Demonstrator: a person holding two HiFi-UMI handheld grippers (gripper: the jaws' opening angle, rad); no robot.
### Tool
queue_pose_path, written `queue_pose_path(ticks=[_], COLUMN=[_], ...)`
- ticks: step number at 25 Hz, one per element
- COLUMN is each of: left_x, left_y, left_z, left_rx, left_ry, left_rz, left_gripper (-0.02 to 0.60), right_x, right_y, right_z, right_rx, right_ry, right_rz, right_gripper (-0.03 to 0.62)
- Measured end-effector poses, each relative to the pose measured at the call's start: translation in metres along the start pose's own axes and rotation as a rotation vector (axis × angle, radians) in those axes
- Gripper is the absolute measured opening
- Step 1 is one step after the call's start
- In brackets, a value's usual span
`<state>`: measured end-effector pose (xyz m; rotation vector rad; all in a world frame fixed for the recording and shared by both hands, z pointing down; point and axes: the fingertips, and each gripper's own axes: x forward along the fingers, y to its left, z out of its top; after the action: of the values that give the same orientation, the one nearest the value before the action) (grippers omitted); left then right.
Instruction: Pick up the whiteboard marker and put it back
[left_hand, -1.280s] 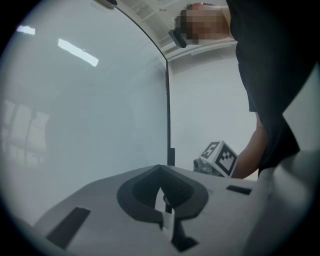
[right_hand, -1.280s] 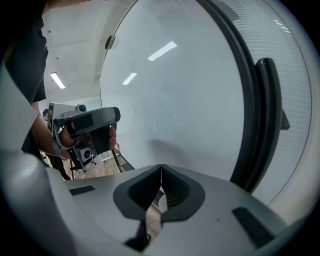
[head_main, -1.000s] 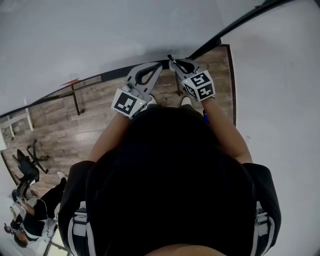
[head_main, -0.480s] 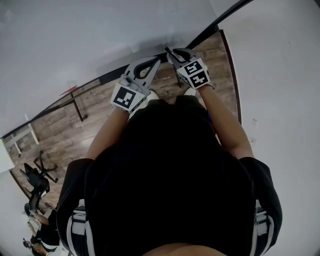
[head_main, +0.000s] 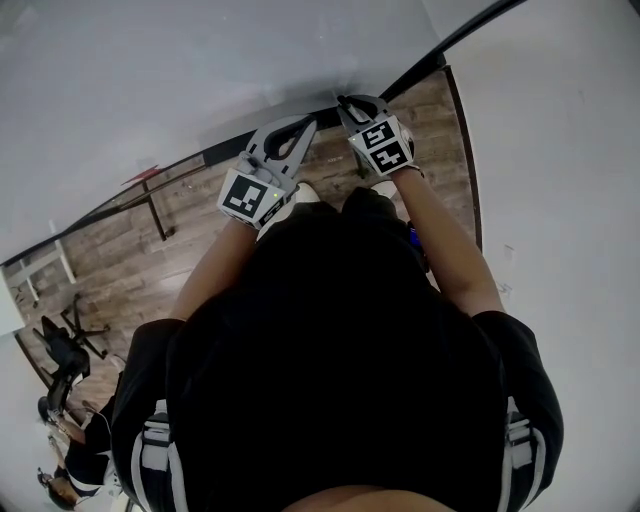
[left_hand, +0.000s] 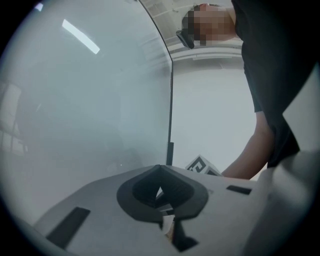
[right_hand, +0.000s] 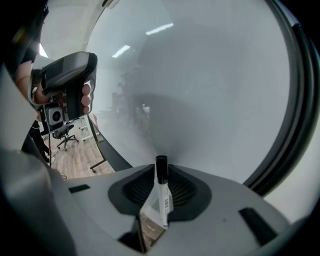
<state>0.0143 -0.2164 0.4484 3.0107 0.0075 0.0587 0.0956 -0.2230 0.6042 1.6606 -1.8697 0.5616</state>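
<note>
A whiteboard marker (right_hand: 161, 190) with a black cap and white barrel stands between the jaws of my right gripper (right_hand: 160, 202), which is shut on it. Its capped end points at the whiteboard (right_hand: 210, 90) close ahead. In the head view the right gripper (head_main: 345, 104) is raised at the board's lower edge, the marker barely showing. My left gripper (head_main: 303, 128) is just to its left, also held up before the whiteboard (head_main: 150, 80). The left gripper (left_hand: 161, 194) is shut, with nothing seen between its jaws.
A black frame (right_hand: 295, 125) borders the whiteboard on the right. Wooden floor (head_main: 130, 240) lies below, with a black office chair (head_main: 60, 345) and a seated person (head_main: 70, 470) at the lower left. A white wall (head_main: 560, 150) rises to the right.
Both grippers have edged a little upward toward the whiteboard's lower edge. The right gripper still holds the marker; the left stays shut.
</note>
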Motion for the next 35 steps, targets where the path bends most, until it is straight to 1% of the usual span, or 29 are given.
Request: queue_pose_path(ticks=[3,5,9,13,16,22,28,35], left_x=[-0.006,-0.01,-0.016,-0.019,-0.02,-0.018,-0.015,-0.014], left_y=[0.001,0.001,-0.001,0.0,0.0,-0.006,-0.006,-0.003], left_z=[-0.002,-0.003,-0.001,0.0,-0.001,0.007,0.007,0.015], left_rx=[0.001,0.004,-0.004,-0.029,-0.018,0.009,0.021,0.03], left_ry=[0.008,0.011,0.005,0.006,0.02,-0.011,0.012,0.011], left_rz=[0.018,0.025,0.029,0.028,0.03,0.013,0.003,0.008], left_gripper=[0.003,0.004,0.005,0.004,0.005,0.005,0.005,0.005], right_x=[0.002,0.001,-0.007,-0.015,-0.019,-0.032,-0.049,-0.079], right_y=[-0.001,-0.002,-0.004,-0.004,-0.003,-0.005,-0.006,-0.006], right_z=[0.0,0.001,0.009,0.016,0.018,0.018,0.029,0.06], right_rx=[-0.009,0.008,0.062,0.07,0.059,0.065,0.08,0.087], right_ry=[0.0,-0.008,-0.061,-0.099,-0.116,-0.133,-0.181,-0.262], right_rz=[-0.015,-0.019,-0.02,-0.042,-0.056,-0.077,-0.084,-0.088], right_gripper=[0.071,0.064,0.061,0.061,0.061,0.061,0.063,0.061])
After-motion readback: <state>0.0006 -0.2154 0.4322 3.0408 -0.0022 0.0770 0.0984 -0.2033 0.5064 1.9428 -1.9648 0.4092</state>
